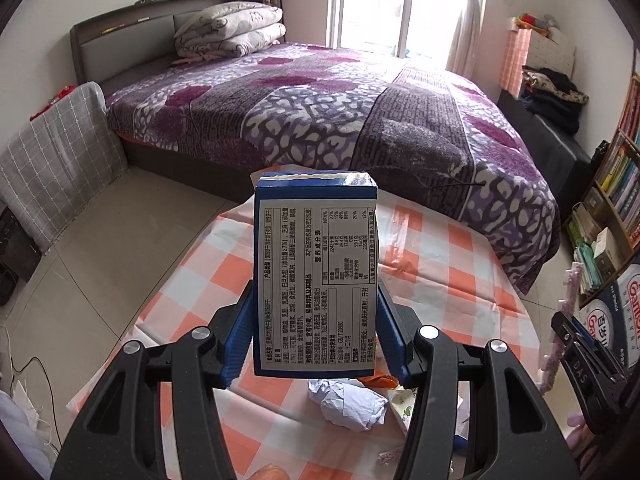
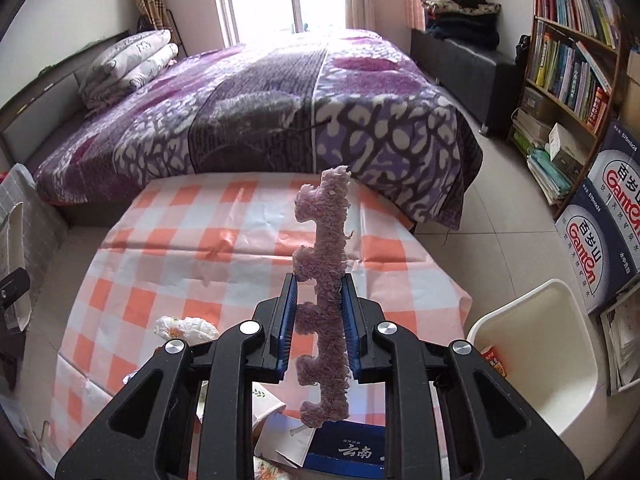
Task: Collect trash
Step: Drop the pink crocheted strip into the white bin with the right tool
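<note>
My left gripper (image 1: pixel 316 336) is shut on a blue and white carton (image 1: pixel 315 272), held upright above the checkered table (image 1: pixel 192 320) with its printed label facing the camera. My right gripper (image 2: pixel 319 326) is shut on a fuzzy purple strip (image 2: pixel 325 280) with lobed edges, held upright above the table (image 2: pixel 168 264); that strip and gripper also show at the right edge of the left wrist view (image 1: pixel 560 332). A crumpled white paper ball (image 1: pixel 352 402) lies below the carton. A crumpled patterned wrapper (image 2: pixel 186 328) lies left of the right gripper. A dark blue box (image 2: pixel 348 450) lies under the right gripper.
A white bin (image 2: pixel 536 356) with a red packet inside stands on the floor right of the table. A bed with a purple blanket (image 1: pixel 340 108) lies beyond the table. A bookshelf (image 2: pixel 572 52) and stacked Ganten boxes (image 2: pixel 600 232) stand at the right.
</note>
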Available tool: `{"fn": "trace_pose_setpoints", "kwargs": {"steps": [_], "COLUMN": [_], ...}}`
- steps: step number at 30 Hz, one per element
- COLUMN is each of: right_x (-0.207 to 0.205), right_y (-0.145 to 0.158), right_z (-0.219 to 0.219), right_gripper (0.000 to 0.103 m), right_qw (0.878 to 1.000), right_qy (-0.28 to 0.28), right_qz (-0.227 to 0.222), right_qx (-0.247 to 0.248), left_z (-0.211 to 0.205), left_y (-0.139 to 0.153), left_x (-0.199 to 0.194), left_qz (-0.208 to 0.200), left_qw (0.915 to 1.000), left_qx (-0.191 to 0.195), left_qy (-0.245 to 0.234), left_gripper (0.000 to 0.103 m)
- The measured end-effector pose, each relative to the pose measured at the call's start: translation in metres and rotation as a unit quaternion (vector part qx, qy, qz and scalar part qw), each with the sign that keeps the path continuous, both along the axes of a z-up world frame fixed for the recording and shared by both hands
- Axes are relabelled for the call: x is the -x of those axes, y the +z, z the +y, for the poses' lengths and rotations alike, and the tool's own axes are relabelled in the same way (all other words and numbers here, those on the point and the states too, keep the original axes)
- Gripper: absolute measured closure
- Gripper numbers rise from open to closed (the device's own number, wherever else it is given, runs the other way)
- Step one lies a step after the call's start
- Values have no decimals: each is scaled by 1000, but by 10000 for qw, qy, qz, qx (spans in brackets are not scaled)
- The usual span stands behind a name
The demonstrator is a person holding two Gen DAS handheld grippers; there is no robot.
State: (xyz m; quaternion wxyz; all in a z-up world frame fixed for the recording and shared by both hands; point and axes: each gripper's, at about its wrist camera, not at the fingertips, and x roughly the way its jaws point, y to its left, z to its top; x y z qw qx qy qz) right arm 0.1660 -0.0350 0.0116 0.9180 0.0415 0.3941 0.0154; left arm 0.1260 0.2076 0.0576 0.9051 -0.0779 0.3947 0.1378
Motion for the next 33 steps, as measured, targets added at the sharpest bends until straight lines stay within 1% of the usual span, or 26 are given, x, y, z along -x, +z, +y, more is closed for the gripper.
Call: {"fn": "trace_pose_setpoints", "kwargs": {"steps": [4,7,10,14,19,24,33], "right_x": [20,30,35,38,40,43,50], "right_y": [11,13,10,4,-4,-4,-6], "right_z": [-15,-30,-43,-55,-73,-89,-123], "right_gripper": [82,82,82,82,82,82,81], "right_qw": [9994,9984,9976,9972,9966,9957,9934], "right_qy": [-119,-286,-429,-552,-723,-835,-1102], "right_qz": [-328,-441,-485,-477,-331,-306,-177], "right_qx": [-71,-183,-235,-144,-198,-245,-266], "left_z": [-16,-28,-41,-57,-76,-99,-145], "left_y": [-3,-10,-18,-24,-27,-29,-27], "left_x": [4,5,7,6,5,2,0], "left_qz": [-103,-105,-123,-113,-121,-139,-268], "left_qw": [9999,9999,9999,9998,9994,9987,9965], "left_qx": [-40,17,-56,-158,-230,-300,-310], "left_qy": [30,41,25,-82,-222,-393,-733], "left_gripper": [48,48,48,48,48,48,48]}}
